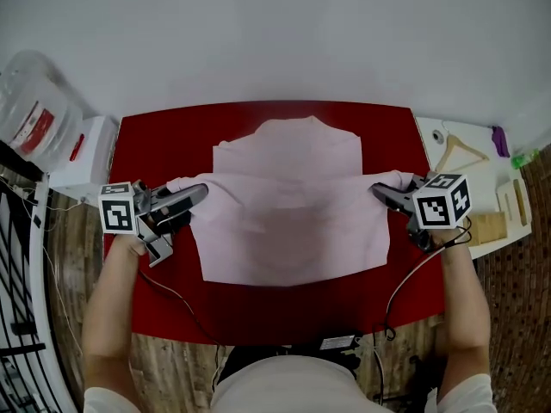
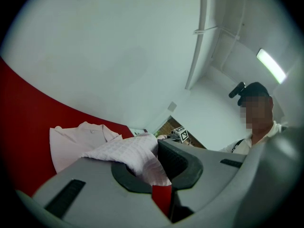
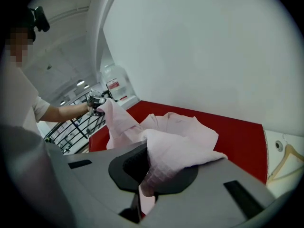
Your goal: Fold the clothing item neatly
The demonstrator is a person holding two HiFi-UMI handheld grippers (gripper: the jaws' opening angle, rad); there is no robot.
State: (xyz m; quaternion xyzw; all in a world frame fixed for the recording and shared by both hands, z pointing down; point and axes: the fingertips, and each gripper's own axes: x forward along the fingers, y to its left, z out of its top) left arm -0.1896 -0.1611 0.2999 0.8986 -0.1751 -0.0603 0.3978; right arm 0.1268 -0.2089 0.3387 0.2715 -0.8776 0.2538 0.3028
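Nearly closed, the left claw (image 1: 203, 192) and right claw (image 1: 377, 189) each clamp the pink shirt (image 1: 293, 231).

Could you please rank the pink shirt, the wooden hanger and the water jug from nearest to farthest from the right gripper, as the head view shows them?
1. The pink shirt: pinched in the jaws of the right gripper.
2. The wooden hanger: close by, at the view's right.
3. The water jug: far off, at the view's left edge.
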